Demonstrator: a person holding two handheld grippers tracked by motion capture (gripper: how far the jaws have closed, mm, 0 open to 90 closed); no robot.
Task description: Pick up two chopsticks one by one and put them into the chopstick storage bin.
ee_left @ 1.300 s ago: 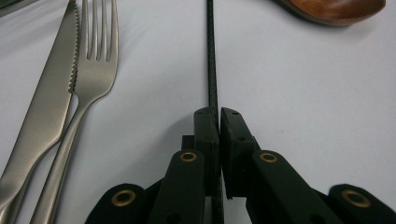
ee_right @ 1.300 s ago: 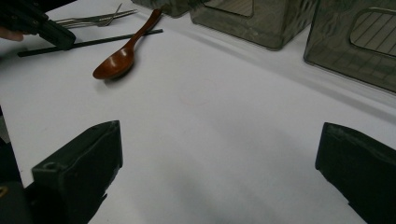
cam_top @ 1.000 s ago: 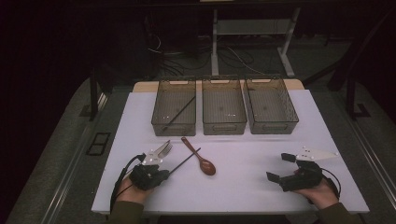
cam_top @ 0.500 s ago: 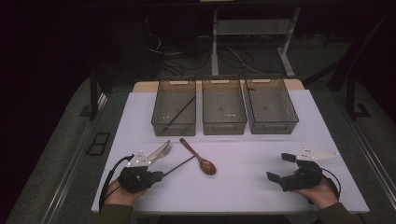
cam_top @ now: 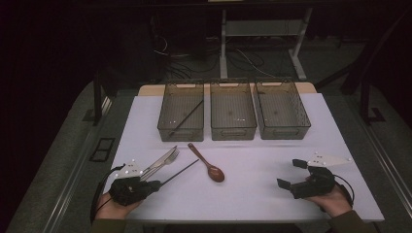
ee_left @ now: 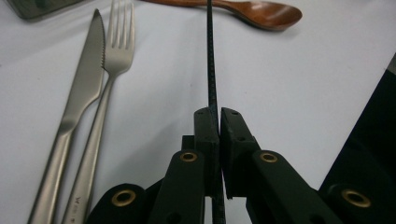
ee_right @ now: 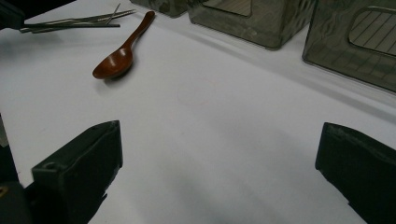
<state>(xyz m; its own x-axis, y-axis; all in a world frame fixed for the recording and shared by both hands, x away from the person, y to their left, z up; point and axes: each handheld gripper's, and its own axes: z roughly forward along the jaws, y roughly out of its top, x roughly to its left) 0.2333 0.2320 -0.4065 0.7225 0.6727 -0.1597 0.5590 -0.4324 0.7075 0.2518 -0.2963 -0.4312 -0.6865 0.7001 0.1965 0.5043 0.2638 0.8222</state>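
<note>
The left gripper (ee_left: 212,116) is clamped on a thin black chopstick (ee_left: 209,56), whose far end points toward the wooden spoon (ee_left: 261,11) on the white tabletop (cam_top: 252,189). A knife (ee_left: 81,88) and fork (ee_left: 109,70) lie just left of the chopstick (side by side). Well right of the spoon, the right gripper (cam_top: 294,174) rests with jaws wide apart, empty.

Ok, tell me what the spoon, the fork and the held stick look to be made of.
Spoon: wood by its look, glossy red-brown finish.
Fork: metal, brushed silver sheen, probably steel.
Stick, clamped in the left hand-held gripper: thin, black and matte; material unclear.
</note>
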